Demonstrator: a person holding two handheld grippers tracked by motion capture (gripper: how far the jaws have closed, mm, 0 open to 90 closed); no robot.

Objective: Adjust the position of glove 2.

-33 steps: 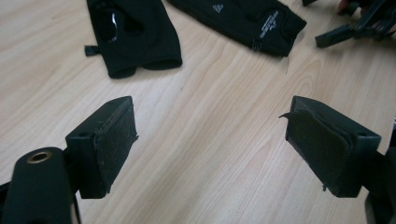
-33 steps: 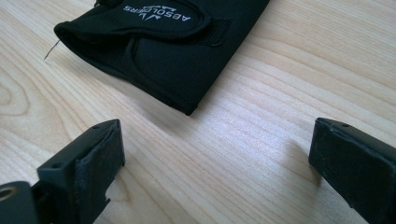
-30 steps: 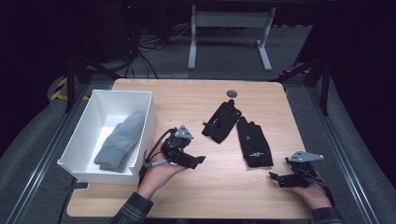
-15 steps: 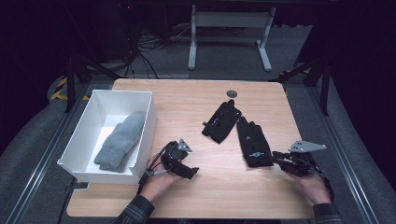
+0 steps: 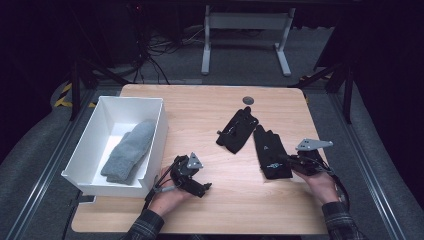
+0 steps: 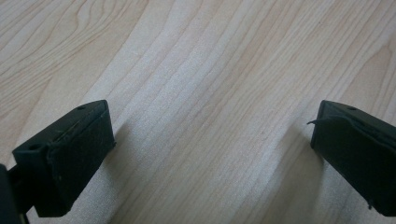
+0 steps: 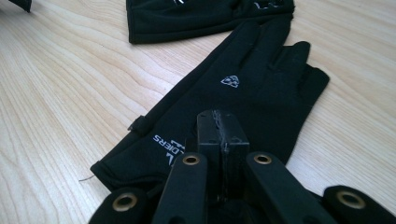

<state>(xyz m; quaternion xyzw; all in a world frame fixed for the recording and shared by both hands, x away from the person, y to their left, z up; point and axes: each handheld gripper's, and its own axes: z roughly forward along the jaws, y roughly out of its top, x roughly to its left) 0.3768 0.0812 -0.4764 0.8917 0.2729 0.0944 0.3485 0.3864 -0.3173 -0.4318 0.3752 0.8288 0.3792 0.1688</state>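
Right gripper view: claw closed, resting on black glove.

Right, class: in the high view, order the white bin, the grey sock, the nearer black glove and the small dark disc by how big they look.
1. white bin
2. grey sock
3. nearer black glove, smaller than the sock, not by much
4. small dark disc
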